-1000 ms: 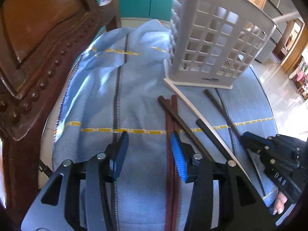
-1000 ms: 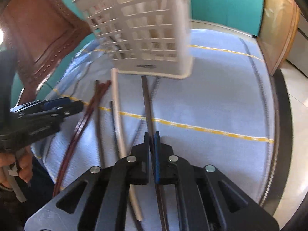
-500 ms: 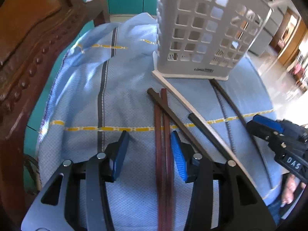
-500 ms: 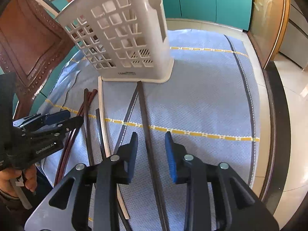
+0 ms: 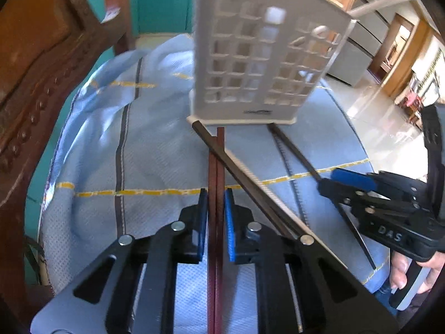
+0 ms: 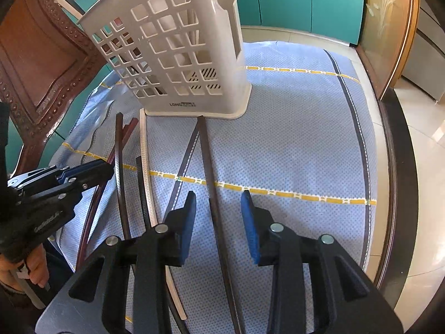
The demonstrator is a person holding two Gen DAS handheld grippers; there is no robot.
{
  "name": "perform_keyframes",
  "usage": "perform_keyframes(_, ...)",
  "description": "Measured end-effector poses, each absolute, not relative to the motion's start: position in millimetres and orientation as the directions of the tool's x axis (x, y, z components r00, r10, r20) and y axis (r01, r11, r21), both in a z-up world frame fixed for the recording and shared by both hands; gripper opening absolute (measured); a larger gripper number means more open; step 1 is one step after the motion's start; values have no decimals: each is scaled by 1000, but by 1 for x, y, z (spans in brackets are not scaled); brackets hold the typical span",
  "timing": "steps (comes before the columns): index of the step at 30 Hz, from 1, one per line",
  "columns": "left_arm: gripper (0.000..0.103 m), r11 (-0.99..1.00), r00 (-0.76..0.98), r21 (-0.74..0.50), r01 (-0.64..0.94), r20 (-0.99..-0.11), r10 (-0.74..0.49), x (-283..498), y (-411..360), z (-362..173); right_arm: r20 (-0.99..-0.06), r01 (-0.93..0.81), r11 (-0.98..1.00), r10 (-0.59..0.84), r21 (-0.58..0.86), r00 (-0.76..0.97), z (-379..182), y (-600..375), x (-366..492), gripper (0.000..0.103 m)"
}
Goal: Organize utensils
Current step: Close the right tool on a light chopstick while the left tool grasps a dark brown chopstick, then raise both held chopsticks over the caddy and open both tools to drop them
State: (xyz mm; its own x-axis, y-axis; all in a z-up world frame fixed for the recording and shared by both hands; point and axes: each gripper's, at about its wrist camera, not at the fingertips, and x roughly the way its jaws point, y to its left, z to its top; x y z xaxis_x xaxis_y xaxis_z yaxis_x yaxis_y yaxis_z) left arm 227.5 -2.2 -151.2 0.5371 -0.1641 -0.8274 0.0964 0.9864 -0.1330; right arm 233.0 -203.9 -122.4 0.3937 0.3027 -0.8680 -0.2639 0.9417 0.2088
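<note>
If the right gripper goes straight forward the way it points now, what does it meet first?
Most likely the white basket. The right gripper, open, straddles a dark chopstick whose far end touches the basket's base; depth is uncertain.

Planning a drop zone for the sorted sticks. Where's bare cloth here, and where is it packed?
Free: the cloth right of the basket and the lone dark chopstick, out to the table's dark rim. Also the cloth left of the reddish pair, toward the wooden chair. Crowded: the strip before the basket, where chopsticks fan and cross.

right gripper (image 6: 218, 217) agape over dark chopstick (image 6: 211, 178) | white basket (image 6: 178, 47) upright
</note>
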Motion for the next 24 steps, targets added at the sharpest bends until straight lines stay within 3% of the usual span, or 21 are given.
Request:
perform_keyframes(13,22,997,505,-74,22,-860,-75,235,3,-164,-869,-263,948,277,179,410,-122,-201,234,39)
perform_keyframes(19,22,999,512,-22,31,-859,-35,235,-10,-165,-868,-286,954,218,93,446,-124,-193,234,40)
perform_keyframes(21,14,999,513,-17,36,-858,-33,231,-17,-163,-861,-301,953,180,33,476,-126,-186,236,40)
perform_keyframes(22,11,999,513,-21,41,-857,-39,231,-16,-162,-859,-314,949,170,11,483,-127,-182,237,37)
perform_keyframes(23,8,999,513,-28,41,-857,-45,228,-18,-159,-856,-333,943,176,5,486,-127,-178,238,18)
perform_keyframes(24,7,999,518,-38,34,-854,-50,228,-18,-158,-859,-346,937,210,42,466,-127,-177,239,7)
